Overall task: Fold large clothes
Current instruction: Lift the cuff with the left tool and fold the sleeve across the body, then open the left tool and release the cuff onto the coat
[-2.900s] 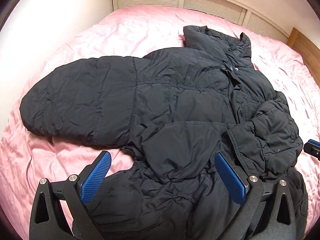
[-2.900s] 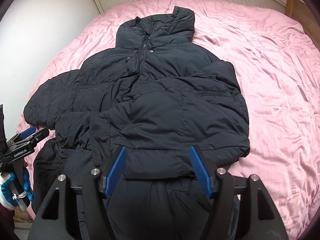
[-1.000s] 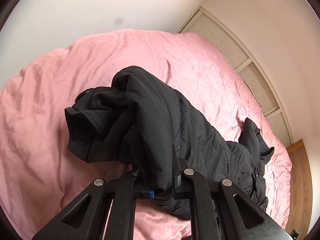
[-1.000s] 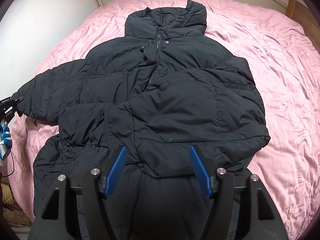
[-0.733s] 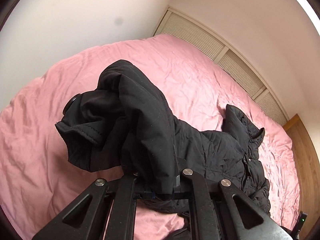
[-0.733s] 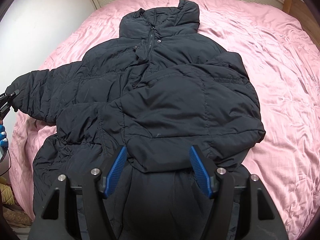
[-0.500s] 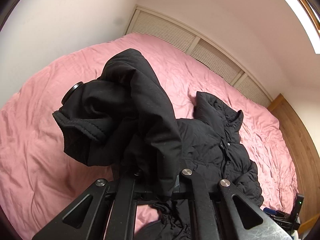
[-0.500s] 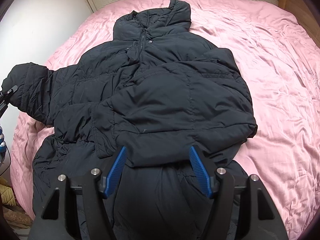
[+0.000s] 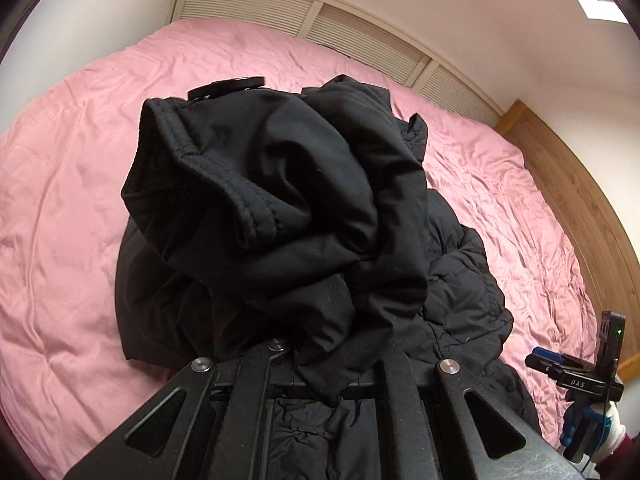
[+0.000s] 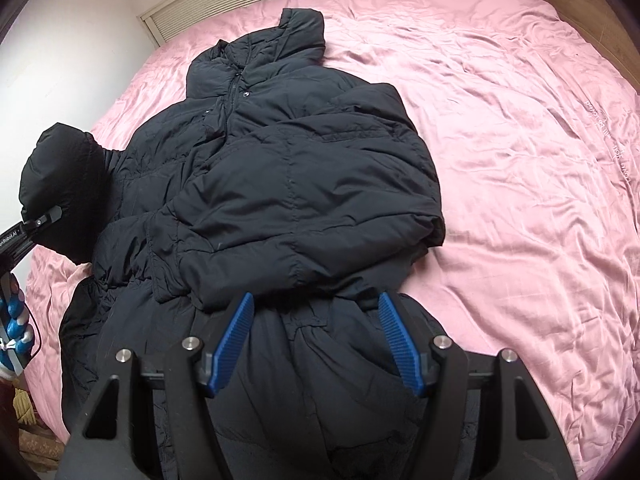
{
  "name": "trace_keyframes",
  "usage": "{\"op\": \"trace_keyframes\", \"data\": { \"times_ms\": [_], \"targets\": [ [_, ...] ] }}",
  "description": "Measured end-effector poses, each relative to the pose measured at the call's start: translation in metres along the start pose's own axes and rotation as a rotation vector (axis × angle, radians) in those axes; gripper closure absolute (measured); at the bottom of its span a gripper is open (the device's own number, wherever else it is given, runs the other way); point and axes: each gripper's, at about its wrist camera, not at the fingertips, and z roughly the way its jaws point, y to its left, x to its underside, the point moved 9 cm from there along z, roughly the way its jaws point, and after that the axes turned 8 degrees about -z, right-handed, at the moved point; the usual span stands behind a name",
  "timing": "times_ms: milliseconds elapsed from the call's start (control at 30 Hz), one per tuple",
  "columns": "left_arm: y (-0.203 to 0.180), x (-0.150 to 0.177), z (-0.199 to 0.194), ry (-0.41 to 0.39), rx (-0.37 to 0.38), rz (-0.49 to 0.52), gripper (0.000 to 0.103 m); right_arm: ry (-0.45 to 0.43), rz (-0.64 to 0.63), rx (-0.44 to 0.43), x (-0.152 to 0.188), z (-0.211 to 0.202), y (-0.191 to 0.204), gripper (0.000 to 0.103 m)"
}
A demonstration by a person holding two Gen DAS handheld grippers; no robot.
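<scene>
A black puffer jacket (image 10: 280, 180) lies face up on the pink bed (image 10: 520, 160), collar toward the headboard. One sleeve is folded across its chest. My left gripper (image 9: 320, 360) is shut on the other sleeve (image 9: 280, 208), whose cuff bunches up over the hidden fingers. The right wrist view shows that sleeve (image 10: 64, 176) lifted off the bed at the jacket's left side, with the left gripper (image 10: 40, 220) below it. My right gripper (image 10: 316, 320) stands open above the jacket's waist, nothing between its blue pads (image 10: 232, 344).
Pink bedding (image 9: 60, 200) spreads on all sides of the jacket. Louvred panels (image 9: 280, 12) line the wall behind the bed. A wooden frame (image 9: 580, 200) runs along the right side. A gloved hand (image 9: 600, 436) holds the right gripper (image 9: 560, 364).
The left gripper has carried the gripped sleeve from out over the bed in toward the jacket's body, rolling as it went. The right gripper slid a little lower on the jacket, still open.
</scene>
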Motion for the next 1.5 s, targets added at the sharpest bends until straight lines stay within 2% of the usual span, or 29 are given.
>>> {"op": "trace_keyframes", "data": {
  "times_ms": [233,467,600,767,933,1267,1500],
  "targets": [
    [-0.018,0.044,0.040,0.109,-0.029,0.093,0.096,-0.009,0.010,0.000,0.006,-0.003,-0.010,0.039],
    [-0.016,0.067,0.050,0.162,-0.050,0.117,0.094,-0.014,0.012,-0.003,0.009,-0.002,-0.017,0.039],
    [-0.015,0.069,0.045,0.162,-0.040,0.104,0.091,-0.016,0.022,-0.004,0.010,-0.001,-0.020,0.039],
    [-0.025,0.074,0.041,0.171,-0.017,0.101,0.072,-0.016,0.012,-0.006,0.010,-0.001,-0.018,0.039],
    [-0.030,0.080,0.033,0.180,-0.002,0.104,0.065,-0.025,0.005,-0.007,0.009,-0.006,-0.014,0.039],
    [-0.055,0.087,0.012,0.197,0.098,0.097,0.061,-0.042,0.013,-0.009,0.006,-0.018,-0.009,0.039],
    [-0.074,0.094,0.008,0.219,0.122,0.140,0.060,-0.058,0.008,-0.010,0.000,-0.028,-0.004,0.039]
  ]
}}
